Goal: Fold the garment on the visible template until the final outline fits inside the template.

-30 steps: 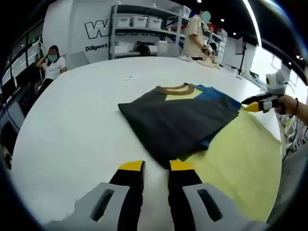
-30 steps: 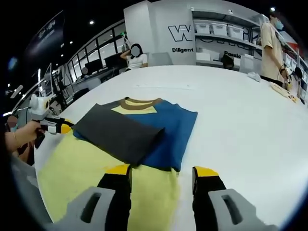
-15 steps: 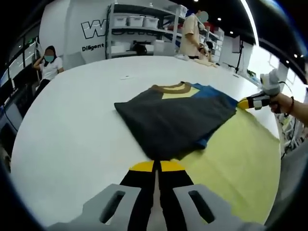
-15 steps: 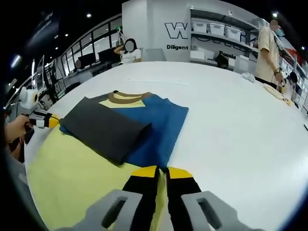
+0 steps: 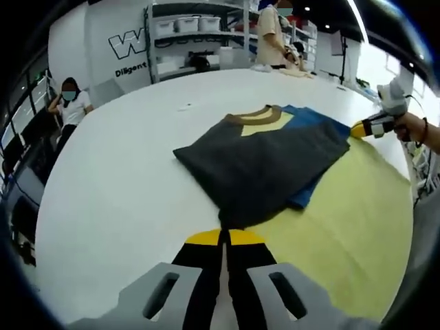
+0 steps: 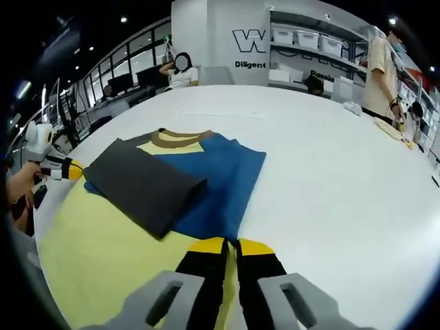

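the garment [image 5: 265,161] lay on a large white table [image 5: 117,185], partly folded: a dark grey panel was turned over a blue body, with a brown collar and a yellow inner neck patch showing at the far end. in the right gripper view the garment [image 6: 175,179] showed the grey fold on its left half and the blue layer bare on its right half. its lower part rested on the pale yellow template [image 5: 344,227], which spread out from under it toward the near edge of the table; the collar end lay past the template on the bare white surface. in the right gripper view the template [image 6: 96,254] ran from the garment down to the gripper.

the left gripper [image 5: 223,238] had its yellow-tipped jaws clenched together with nothing between them, just short of the grey fold's near corner. the right gripper [image 6: 231,246] was likewise closed on nothing, its tips at the near edge of the blue layer, over the template's edge. in the left gripper view the right gripper [image 5: 368,127] showed at the garment's far side, held in a hand [image 5: 412,127].

shelves with white bins [image 6: 313,41] stood behind the table, and a seated person [image 5: 69,103] was at its far side.
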Demonstrator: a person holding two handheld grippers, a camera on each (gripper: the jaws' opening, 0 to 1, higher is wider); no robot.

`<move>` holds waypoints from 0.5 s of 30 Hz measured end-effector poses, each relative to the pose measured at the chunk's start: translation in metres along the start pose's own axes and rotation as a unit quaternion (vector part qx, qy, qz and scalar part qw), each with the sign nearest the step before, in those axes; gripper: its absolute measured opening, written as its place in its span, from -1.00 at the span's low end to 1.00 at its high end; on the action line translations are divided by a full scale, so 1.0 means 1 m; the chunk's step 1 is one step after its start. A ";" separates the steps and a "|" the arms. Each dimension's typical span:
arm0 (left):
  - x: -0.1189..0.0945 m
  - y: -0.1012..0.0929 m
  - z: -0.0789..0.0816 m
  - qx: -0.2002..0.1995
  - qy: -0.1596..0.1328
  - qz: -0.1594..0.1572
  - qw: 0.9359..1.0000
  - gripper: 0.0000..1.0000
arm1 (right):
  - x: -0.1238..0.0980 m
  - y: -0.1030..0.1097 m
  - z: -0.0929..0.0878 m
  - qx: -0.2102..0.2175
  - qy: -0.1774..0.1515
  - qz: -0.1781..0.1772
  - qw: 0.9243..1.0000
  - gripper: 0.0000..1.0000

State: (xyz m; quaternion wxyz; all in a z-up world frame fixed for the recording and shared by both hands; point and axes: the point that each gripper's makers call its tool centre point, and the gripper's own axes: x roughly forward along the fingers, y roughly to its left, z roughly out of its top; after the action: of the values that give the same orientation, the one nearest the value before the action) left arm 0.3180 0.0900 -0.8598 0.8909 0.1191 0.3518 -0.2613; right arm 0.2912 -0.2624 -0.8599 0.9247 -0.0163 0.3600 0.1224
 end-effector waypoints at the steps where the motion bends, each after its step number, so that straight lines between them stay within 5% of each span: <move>1: 0.000 0.001 0.000 0.002 0.000 0.002 1.000 -1.00 | 0.000 0.000 0.000 0.002 0.001 0.000 1.000 -1.00; 15: -0.009 0.024 -0.008 0.027 0.014 0.032 0.999 -1.00 | -0.005 0.030 -0.005 0.027 0.012 0.028 0.999 -1.00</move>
State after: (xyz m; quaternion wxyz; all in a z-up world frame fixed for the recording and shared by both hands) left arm 0.3213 0.1160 -0.8587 0.8904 0.1577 0.3532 -0.2401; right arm 0.2774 -0.2344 -0.8584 0.9167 0.0175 0.3746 0.1381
